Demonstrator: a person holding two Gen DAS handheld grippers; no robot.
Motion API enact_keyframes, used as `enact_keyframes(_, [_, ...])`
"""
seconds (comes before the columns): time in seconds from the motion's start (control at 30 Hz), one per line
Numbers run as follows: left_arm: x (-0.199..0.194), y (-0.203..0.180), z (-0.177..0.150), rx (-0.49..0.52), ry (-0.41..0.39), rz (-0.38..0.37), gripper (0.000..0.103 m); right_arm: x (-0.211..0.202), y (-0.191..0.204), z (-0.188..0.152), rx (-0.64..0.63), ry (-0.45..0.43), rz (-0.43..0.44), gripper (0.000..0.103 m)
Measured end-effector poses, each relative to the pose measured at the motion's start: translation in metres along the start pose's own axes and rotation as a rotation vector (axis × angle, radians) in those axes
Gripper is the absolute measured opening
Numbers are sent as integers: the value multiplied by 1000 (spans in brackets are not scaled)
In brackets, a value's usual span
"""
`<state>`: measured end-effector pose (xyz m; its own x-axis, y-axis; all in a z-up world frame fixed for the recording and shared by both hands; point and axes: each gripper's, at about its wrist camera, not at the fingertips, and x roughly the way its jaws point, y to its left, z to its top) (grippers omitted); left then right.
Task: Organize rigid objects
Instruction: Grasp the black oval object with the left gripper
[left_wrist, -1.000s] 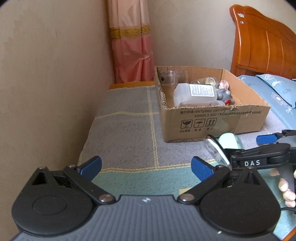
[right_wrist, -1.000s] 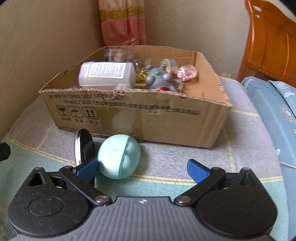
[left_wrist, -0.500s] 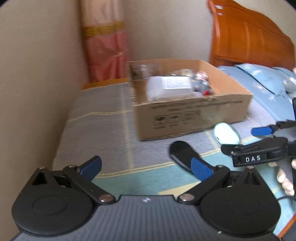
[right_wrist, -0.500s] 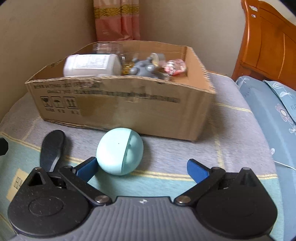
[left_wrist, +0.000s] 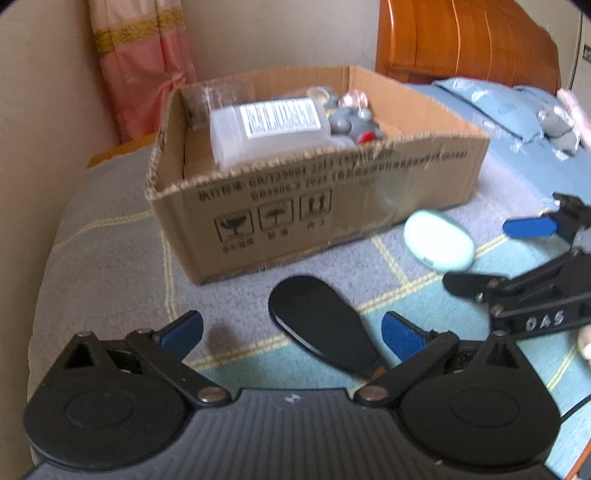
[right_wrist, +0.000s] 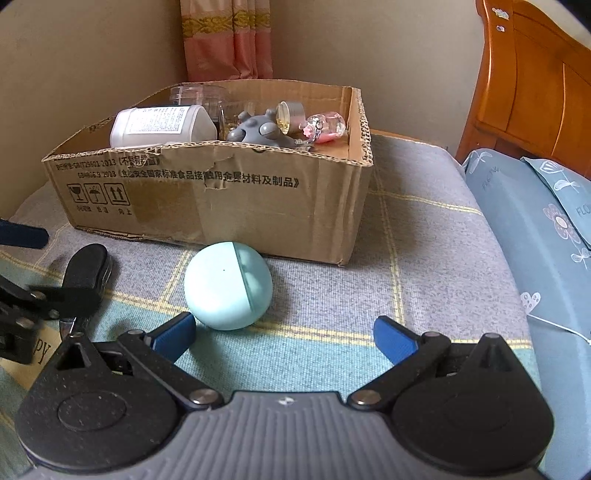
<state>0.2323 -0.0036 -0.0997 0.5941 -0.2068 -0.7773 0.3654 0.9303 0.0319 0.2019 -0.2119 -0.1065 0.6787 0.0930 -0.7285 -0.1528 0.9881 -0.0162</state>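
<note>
An open brown cardboard box (right_wrist: 221, 206) sits on the grey checked blanket (right_wrist: 436, 258) near the wall corner, holding a white plastic bottle with a printed label (right_wrist: 162, 125) lying on its side, a grey rubber toy figure (right_wrist: 258, 133), a clear plastic cup (right_wrist: 197, 94), a small round metal tin (right_wrist: 290, 110) and a pink clear trinket (right_wrist: 327, 127). Just in front of the box's near wall rests a pale mint-green egg-shaped case (right_wrist: 229, 286), and to its left a flat black oval object (left_wrist: 317, 321) lies on the blanket, its nature unclear. A pink curtain (right_wrist: 225, 40) hangs behind the box, an orange wooden headboard (right_wrist: 535, 81) rises to the right, and blue floral pillows (right_wrist: 535, 229) border the blanket on that side.

The left gripper (left_wrist: 291, 326) hovers low with its blue-tipped fingers spread wide and empty, the black object lying between them, near the right-hand one. The right gripper (right_wrist: 284, 330) is likewise spread wide and empty, its left finger just beside the mint case. Bare blanket lies open right of the case, up to the pillows
</note>
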Motion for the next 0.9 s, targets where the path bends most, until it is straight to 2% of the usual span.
enact_keyframes(0.17, [-8, 8, -13, -13, 10, 23, 102, -1, -1, -1, -4, -5, 5, 103])
enact_keyframes(0.43, [-24, 42, -32, -90, 23, 115, 102, -1, 0, -2, -4, -11, 5, 103])
enact_keyframes(0.73, [-21, 74, -31, -170, 18, 218, 102, -2, 0, -2, -2, -12, 1, 103])
enact_keyframes(0.9, [-19, 68, -25, -149, 22, 258, 102, -2, -1, -2, -2, -14, 0, 103])
